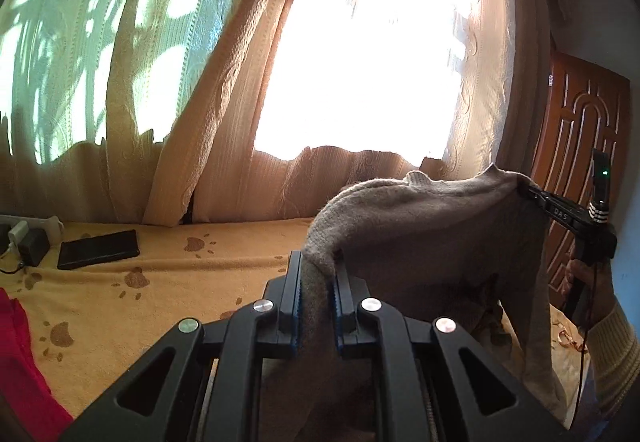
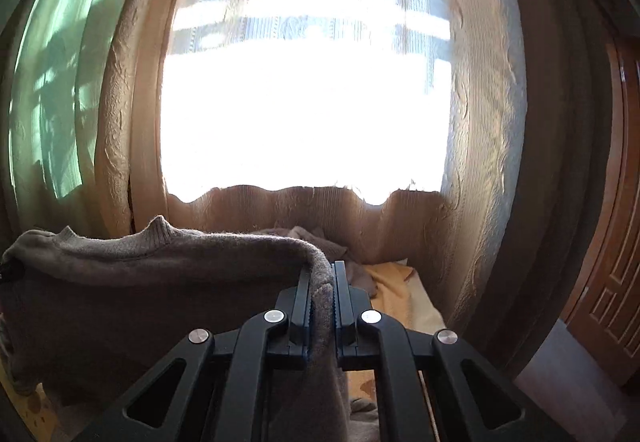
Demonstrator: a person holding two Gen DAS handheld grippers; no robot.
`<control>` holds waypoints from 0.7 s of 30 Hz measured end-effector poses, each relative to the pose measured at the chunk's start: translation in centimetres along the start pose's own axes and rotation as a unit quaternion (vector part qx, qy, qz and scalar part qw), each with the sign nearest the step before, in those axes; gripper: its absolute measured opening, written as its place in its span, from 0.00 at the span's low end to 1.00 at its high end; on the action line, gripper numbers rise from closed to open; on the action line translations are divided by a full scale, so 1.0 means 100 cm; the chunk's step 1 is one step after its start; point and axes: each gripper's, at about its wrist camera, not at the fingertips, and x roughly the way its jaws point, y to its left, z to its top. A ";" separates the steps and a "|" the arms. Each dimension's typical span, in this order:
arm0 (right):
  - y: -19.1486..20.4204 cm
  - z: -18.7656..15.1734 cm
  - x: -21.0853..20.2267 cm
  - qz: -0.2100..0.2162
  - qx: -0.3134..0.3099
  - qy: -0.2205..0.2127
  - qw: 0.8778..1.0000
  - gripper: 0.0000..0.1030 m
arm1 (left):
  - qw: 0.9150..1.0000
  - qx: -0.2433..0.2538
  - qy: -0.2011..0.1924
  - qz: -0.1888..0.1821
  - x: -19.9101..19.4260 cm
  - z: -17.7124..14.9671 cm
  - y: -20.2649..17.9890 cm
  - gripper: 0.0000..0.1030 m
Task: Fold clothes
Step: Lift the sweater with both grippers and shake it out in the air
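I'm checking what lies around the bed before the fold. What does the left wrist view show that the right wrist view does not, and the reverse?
Only the left wrist view shows the black phone, the red garment, the charger and the right hand-held gripper.

Only the right wrist view shows a crumpled cloth by the curtain.

Both show the grey-brown sweater clamped, the yellow blanket, curtain and wooden door.

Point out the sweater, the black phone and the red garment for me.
sweater (image 1: 432,226): left wrist view, on its hanging knit body.
black phone (image 1: 98,249): left wrist view, on its flat top face.
red garment (image 1: 24,370): left wrist view, on its visible fold.
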 end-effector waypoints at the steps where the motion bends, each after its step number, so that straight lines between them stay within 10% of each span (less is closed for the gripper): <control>1: 0.005 0.011 -0.016 -0.010 -0.010 -0.030 0.999 0.08 | 1.000 0.001 -0.022 0.000 -0.011 0.009 -0.002 0.14; 12: 0.014 0.085 -0.147 -0.056 0.015 -0.245 0.968 0.08 | 0.974 0.033 -0.226 0.002 -0.154 0.089 -0.047 0.14; 21: 0.025 0.133 -0.256 -0.068 0.004 -0.367 0.928 0.09 | 0.936 0.087 -0.340 0.036 -0.275 0.130 -0.082 0.14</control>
